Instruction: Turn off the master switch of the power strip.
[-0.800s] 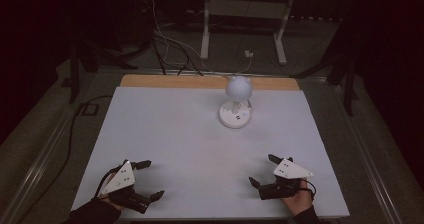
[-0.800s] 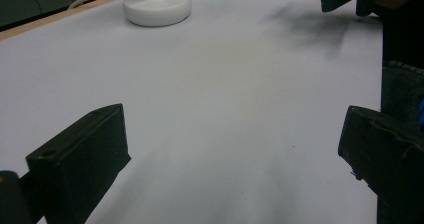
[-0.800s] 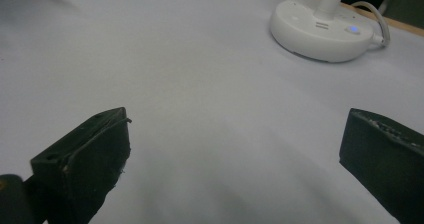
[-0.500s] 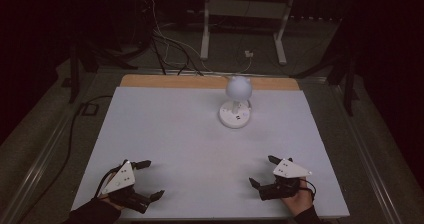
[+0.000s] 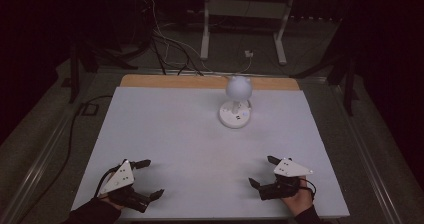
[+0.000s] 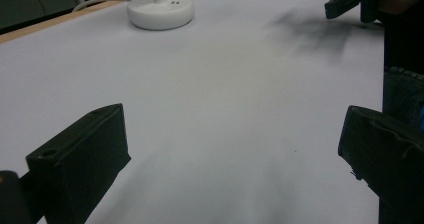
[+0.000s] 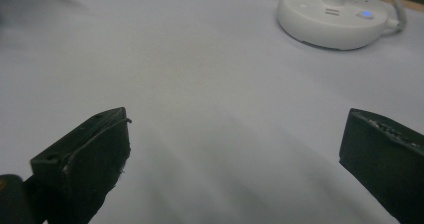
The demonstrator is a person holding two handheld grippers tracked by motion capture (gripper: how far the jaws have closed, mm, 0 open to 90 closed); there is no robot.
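The 2 tools rest low at the near edge of the table (image 5: 165, 129), both with jaws spread wide and nothing between them. The left tool (image 5: 146, 179) and the right tool (image 5: 264, 172) sit well apart. The small white lamp (image 5: 236, 104) stands upright far ahead of both, nearer the right tool's line, a blue light showing on its round base (image 7: 340, 19). By the look of it nothing has been touched; the reach to the lamp is all still to do.
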